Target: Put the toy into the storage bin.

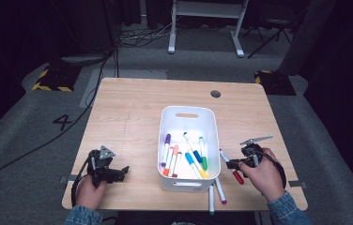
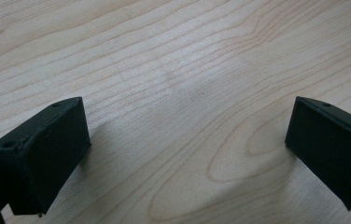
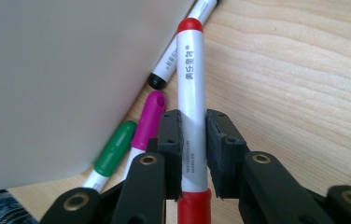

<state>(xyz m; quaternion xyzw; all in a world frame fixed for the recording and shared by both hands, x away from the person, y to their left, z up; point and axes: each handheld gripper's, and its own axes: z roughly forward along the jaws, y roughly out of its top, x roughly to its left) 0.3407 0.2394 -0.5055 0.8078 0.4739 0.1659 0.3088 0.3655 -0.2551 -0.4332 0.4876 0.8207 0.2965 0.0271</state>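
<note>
1. Near the tabletop's [image 1: 132,112] right front edge, the right tool [image 3: 193,135] is clenched on a red-capped marker [image 3: 190,93], just beside the white bin [image 1: 188,117].
2. Near the left front corner, the left tool [image 2: 187,140] is released, jaws wide over bare wood.
3. Green marker [image 3: 113,149] and magenta marker [image 3: 148,119] lie against the bin's wall.

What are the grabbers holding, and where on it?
The right gripper clamps the red marker on its white barrel, near the red cap. The left gripper holds nothing.

Bin [image 1: 188,117] sits mid-table [image 1: 127,108], several markers inside. Right of bin: one marker [image 1: 231,166] in the right gripper [image 1: 231,164]. Two markers [image 1: 216,192] before bin's right corner. Left gripper [image 1: 120,172] left of bin.
</note>
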